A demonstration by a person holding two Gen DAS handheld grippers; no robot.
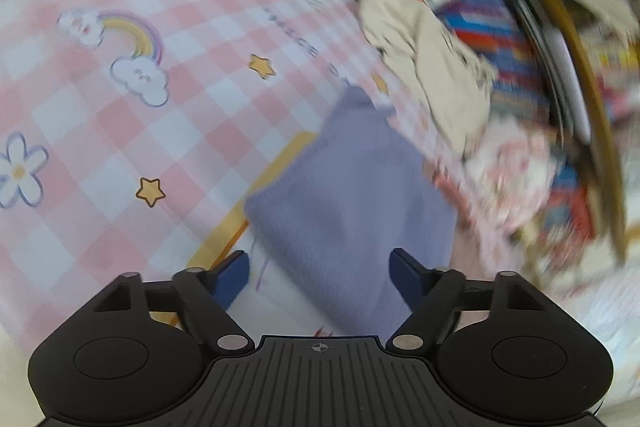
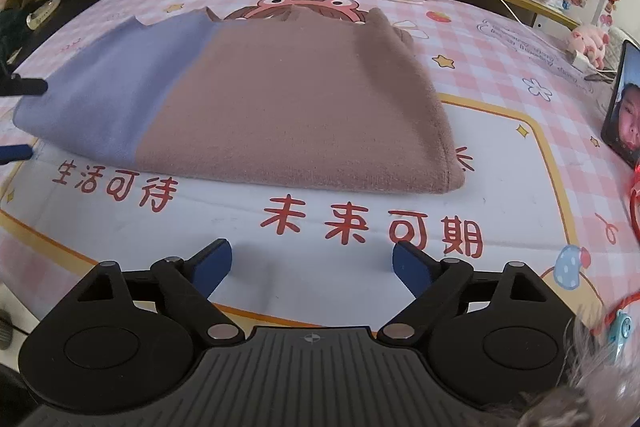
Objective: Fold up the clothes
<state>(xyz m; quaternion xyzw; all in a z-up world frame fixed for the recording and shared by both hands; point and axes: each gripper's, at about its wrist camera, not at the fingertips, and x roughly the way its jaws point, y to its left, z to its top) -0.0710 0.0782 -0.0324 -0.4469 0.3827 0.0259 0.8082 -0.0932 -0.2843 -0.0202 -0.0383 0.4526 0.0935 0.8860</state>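
The bed sheet (pink check, cartoon prints) carries the folded sweater in the middle. The left gripper and right gripper gape wide, both empty.

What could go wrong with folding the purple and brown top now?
The left gripper is open at the purple end of the folded top; a shallow pinch might lift only one layer and undo the fold. The left view is blurred, so a quick grab may miss. Dragging could also rumple the checked sheet.
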